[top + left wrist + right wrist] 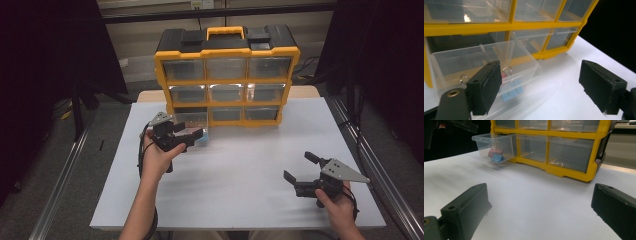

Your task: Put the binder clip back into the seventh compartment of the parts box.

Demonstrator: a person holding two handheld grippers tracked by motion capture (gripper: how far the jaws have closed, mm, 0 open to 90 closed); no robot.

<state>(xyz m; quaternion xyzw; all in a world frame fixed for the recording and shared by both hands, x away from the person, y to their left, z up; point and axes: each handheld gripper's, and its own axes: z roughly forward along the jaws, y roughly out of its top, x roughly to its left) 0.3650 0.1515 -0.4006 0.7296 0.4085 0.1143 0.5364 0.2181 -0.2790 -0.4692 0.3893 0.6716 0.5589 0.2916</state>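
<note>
Left tool (186, 136) hangs wide open and empty at the pulled-out bottom-left drawer (486, 62) of the yellow organizer (227, 75); right tool (300, 172) rests open over the bench (240, 170). A careless nudge could tip the overhanging drawer, spilling its binder clips (495, 153). Ample free bench lies ahead.

Bare white table (240, 170) between both grippers; pulled-out drawer (196, 125) and yellow organizer (227, 75) barring the far side

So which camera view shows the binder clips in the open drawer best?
The right gripper view: the binder clips show unobstructed through the clear drawer. In the left gripper view a jaw partly covers them. The high view gives a faint blue spot.
</note>
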